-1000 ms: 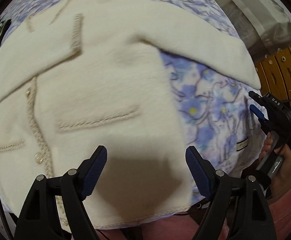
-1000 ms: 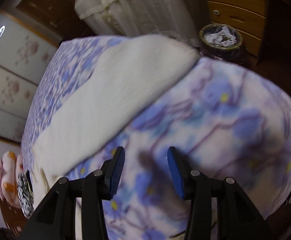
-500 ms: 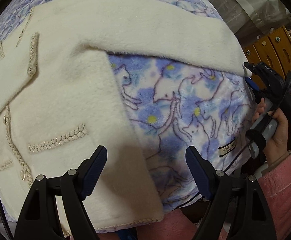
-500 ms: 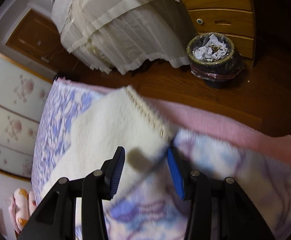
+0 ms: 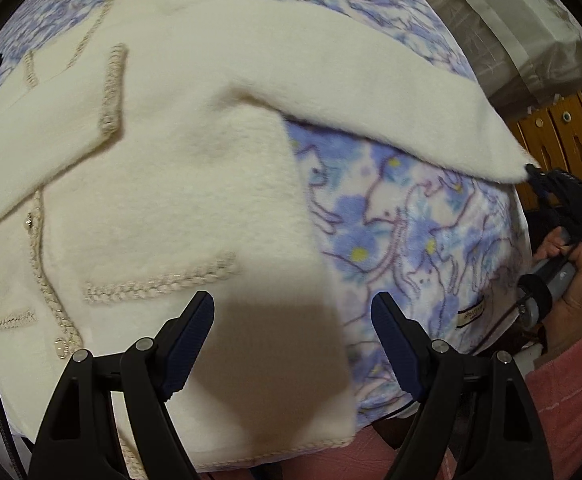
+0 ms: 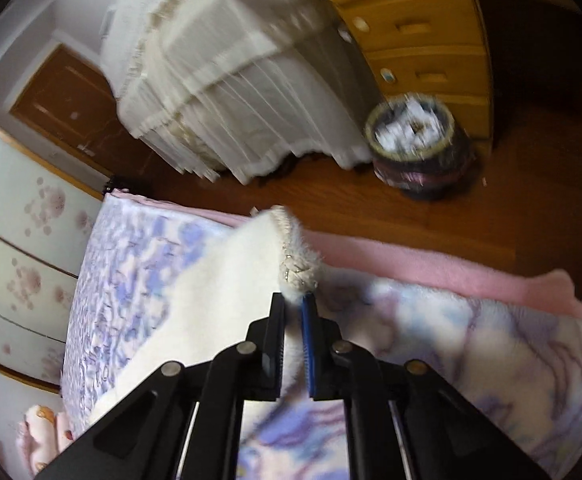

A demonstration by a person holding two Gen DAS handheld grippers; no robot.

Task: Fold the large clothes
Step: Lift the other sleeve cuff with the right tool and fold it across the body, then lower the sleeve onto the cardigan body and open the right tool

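Observation:
A cream fuzzy jacket [image 5: 171, 168] with braided trim lies front-up on a blue floral blanket [image 5: 403, 232]. Its sleeve [image 5: 371, 112] stretches out to the right. My left gripper [image 5: 293, 324] hangs open above the jacket's lower front, with nothing between its fingers. At the sleeve's end, my right gripper [image 5: 531, 170] pinches the tip. In the right wrist view the jaws of the right gripper [image 6: 293, 300] are closing, with the braided cuff [image 6: 295, 256] pressed between the pads and raised a little off the blanket [image 6: 491, 360].
A person's hand [image 5: 571, 276] in a pink sleeve [image 5: 563, 400] holds the right gripper. Beyond the bed's pink edge [image 6: 431, 264] is wood floor with a full wastebasket [image 6: 415, 148], wooden drawers [image 6: 411, 32] and hanging white fabric [image 6: 231, 80].
The right gripper's jaws went from open around the sleeve end to closed on the cuff, which has lifted. The left gripper swung right, then back over the jacket front, and stayed open.

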